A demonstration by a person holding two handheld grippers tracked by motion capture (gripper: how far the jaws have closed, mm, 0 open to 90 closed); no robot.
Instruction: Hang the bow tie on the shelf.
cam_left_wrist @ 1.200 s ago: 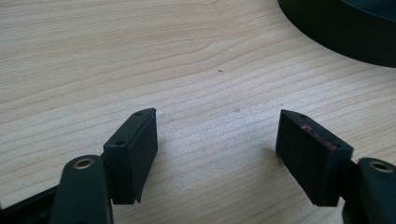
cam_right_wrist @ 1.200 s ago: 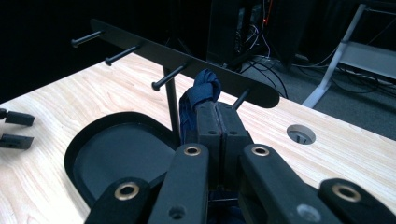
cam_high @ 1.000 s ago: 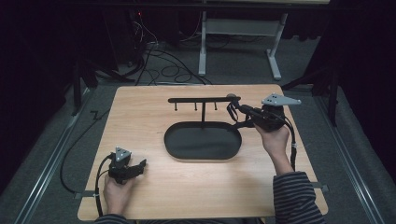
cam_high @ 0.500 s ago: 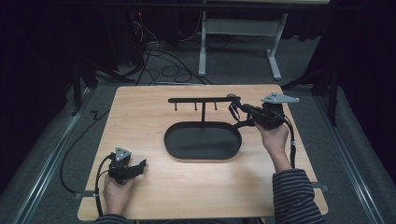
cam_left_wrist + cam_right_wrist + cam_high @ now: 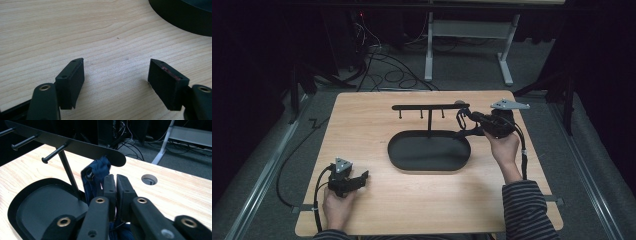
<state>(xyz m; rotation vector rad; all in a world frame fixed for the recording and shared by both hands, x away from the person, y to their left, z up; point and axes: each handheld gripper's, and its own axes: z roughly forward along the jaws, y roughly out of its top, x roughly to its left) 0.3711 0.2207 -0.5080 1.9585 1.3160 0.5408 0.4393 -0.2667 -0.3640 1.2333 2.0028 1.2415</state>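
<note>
The bench (image 5: 377,200) is pale wood with a fine, wavy brown grain and a grey-rimmed round hole (image 5: 149,179) near its far edge. The oval tray (image 5: 428,156) is matt black, as are the post and the pegged bar (image 5: 430,106) above it. The left hand-held gripper (image 5: 359,177) is black with a grey three-cornered plate on top, and one of its black pads (image 5: 168,82) carries a faint reddish smear. The right hand-held gripper (image 5: 115,185) is black with brass-coloured rivets. The cloth strap (image 5: 96,173) beside it is dark navy blue. The person's sleeve (image 5: 528,212) is striped in dark grey and lighter grey. The floor (image 5: 272,165) is grey carpet.
</note>
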